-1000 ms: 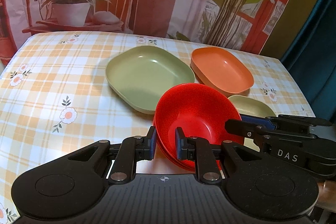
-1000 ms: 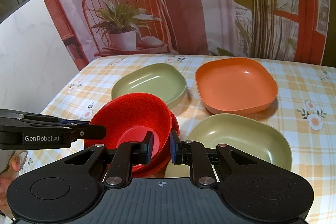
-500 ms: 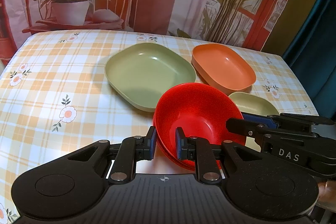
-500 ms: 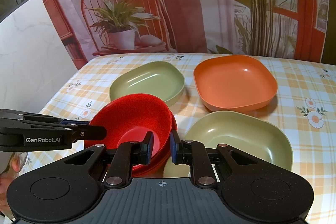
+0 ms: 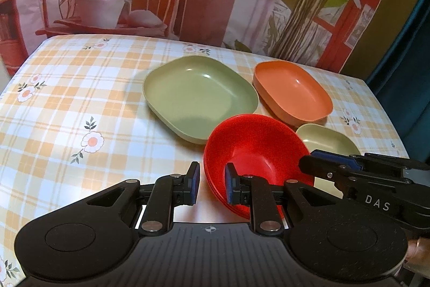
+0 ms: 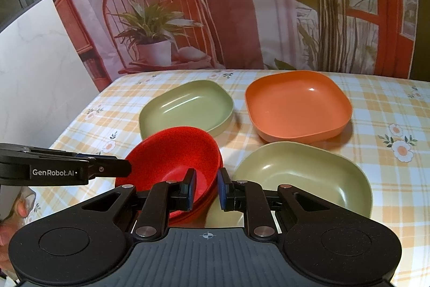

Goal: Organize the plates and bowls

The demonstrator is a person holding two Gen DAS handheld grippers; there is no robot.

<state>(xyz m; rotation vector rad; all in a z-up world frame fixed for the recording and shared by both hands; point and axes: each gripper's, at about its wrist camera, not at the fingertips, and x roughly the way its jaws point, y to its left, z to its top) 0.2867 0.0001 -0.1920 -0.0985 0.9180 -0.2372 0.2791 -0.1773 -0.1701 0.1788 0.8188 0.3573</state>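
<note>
Stacked red bowls point(image 5: 255, 152) point(image 6: 174, 160) sit near the table's front. My left gripper point(image 5: 212, 186) has its jaws slightly parted around the stack's left rim, not pinching it. My right gripper point(image 6: 205, 188) straddles the stack's right rim with a small gap between pads. A large green plate point(image 5: 199, 96) point(image 6: 188, 109) lies behind the bowls. An orange plate point(image 5: 293, 93) point(image 6: 295, 106) lies to its right. A smaller green plate point(image 5: 325, 141) point(image 6: 303, 176) lies right of the bowls.
The table has a yellow checked cloth with flowers point(image 5: 67, 109). A printed backdrop point(image 6: 242, 4) hangs behind the far edge. A white wall point(image 6: 40, 71) is at the left. A dark teal curtain point(image 5: 403, 71) is at the right.
Both grippers have opened a little at the red bowls' rims. The left gripper's view has shifted slightly nearer the table.
</note>
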